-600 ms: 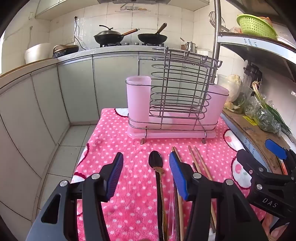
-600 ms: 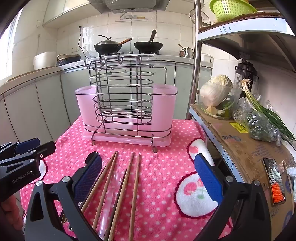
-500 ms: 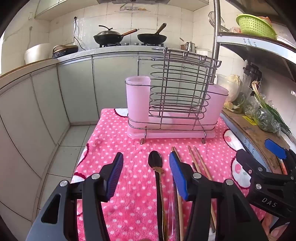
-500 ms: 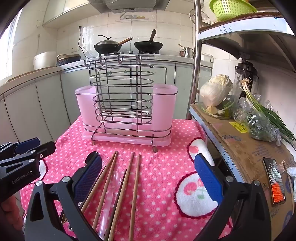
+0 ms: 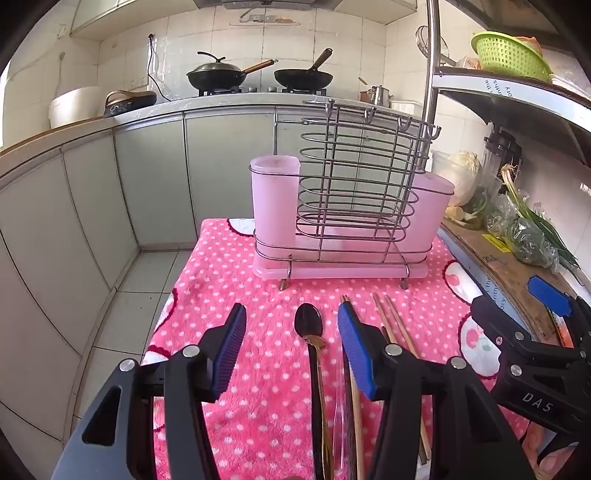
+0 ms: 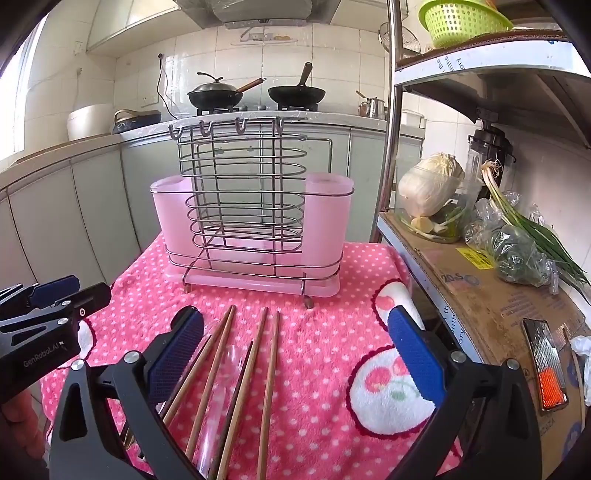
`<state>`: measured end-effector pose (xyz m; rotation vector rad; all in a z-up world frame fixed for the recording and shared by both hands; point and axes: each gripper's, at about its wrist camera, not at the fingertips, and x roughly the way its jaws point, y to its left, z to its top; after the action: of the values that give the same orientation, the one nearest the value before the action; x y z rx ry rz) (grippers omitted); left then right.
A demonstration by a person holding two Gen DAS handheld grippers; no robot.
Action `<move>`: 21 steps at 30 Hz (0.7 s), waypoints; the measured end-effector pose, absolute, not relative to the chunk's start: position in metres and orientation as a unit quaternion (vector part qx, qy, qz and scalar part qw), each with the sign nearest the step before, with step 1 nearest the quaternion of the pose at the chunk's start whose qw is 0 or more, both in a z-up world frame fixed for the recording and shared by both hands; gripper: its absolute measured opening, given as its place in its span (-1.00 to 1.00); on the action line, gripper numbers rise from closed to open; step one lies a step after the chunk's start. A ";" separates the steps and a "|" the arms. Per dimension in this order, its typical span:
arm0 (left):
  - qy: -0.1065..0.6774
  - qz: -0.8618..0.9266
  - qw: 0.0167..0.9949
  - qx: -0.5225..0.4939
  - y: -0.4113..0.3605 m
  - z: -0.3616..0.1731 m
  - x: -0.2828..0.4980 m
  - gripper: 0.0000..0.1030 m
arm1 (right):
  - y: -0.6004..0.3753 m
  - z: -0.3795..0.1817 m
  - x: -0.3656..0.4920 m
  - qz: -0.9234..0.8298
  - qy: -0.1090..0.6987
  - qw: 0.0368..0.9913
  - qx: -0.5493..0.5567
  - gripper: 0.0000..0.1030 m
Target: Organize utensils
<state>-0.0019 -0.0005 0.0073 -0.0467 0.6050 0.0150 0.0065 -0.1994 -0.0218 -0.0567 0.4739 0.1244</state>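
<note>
A wire utensil rack (image 5: 354, 192) with pink plastic cups and tray stands at the far side of the pink polka-dot cloth (image 5: 229, 280); it also shows in the right wrist view (image 6: 251, 221). A dark spoon (image 5: 309, 325) lies between my left gripper's open fingers. Several wooden chopsticks (image 6: 236, 365) lie side by side on the cloth, between my right gripper's open fingers and under its left one. My left gripper (image 5: 291, 350) is open and empty. My right gripper (image 6: 295, 354) is open wide and empty. Each gripper shows in the other's view.
A metal shelf (image 6: 480, 288) stands right of the table, with cardboard, cabbage, green onions and a phone. A green basket (image 6: 461, 18) sits on top. Grey kitchen cabinets and a stove with pans (image 5: 258, 74) lie behind. The floor drops off at the table's left edge.
</note>
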 end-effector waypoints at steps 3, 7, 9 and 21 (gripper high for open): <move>0.297 0.007 0.955 -0.023 0.000 0.007 -0.001 0.00 | -0.199 -0.020 0.006 0.061 0.233 0.970 -0.028 0.94; 0.292 0.006 0.956 -0.022 -0.003 0.010 -0.003 0.00 | -0.201 -0.018 0.005 0.061 0.229 0.971 -0.026 0.94; 0.291 0.006 0.957 -0.022 -0.003 0.011 -0.004 0.00 | -0.201 -0.018 0.004 0.061 0.227 0.972 -0.026 0.94; 0.287 0.005 0.958 -0.021 -0.004 0.014 -0.009 0.00 | -0.201 -0.014 -0.001 0.063 0.220 0.973 -0.024 0.94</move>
<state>-0.0088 -0.0039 0.0137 -0.0435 0.5815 0.0111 -0.0007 -0.2010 -0.0144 -0.0478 0.4434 0.1269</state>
